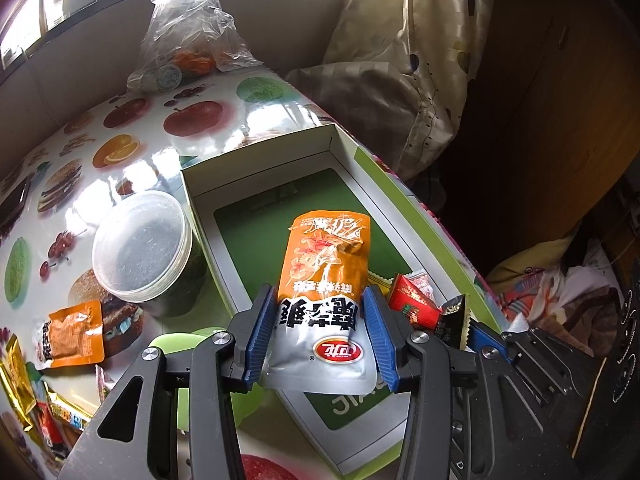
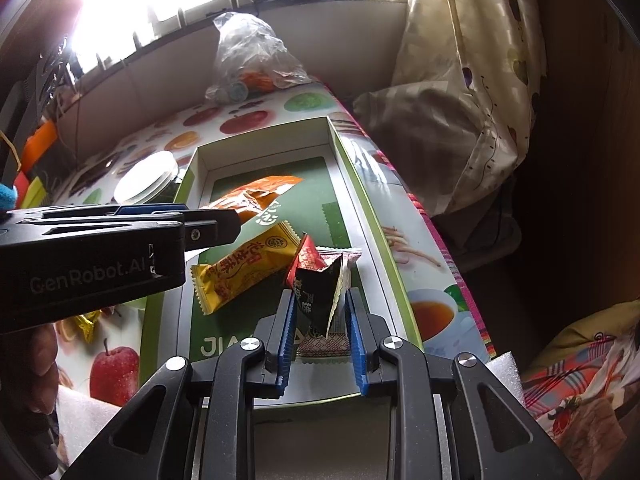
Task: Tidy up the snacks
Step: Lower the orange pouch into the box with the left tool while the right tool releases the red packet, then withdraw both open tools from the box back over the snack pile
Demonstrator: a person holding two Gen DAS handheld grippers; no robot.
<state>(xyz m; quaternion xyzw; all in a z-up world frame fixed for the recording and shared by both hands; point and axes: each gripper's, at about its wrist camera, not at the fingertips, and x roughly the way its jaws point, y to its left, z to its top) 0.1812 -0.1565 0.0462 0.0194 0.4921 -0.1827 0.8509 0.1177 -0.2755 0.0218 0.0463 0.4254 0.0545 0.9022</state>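
My left gripper [image 1: 320, 320] is shut on an orange and silver snack pouch [image 1: 324, 280] and holds it above the open green-bottomed box [image 1: 256, 232]. My right gripper [image 2: 320, 312] is shut on a black snack packet [image 2: 320, 296] low over the near right end of the same box [image 2: 320, 192]. A yellow snack bar [image 2: 244, 268], a red packet [image 2: 306, 262] and a white-red packet [image 2: 324, 346] lie in the box. The left gripper [image 2: 208, 232] with its pouch [image 2: 256, 196] shows in the right wrist view.
A round lidded container [image 1: 142, 240] stands left of the box. Another orange pouch [image 1: 72, 334] and several loose snacks [image 1: 36, 400] lie at the near left. A plastic bag [image 1: 188, 36] sits at the table's far end. Curtain and bedding lie beyond the right table edge.
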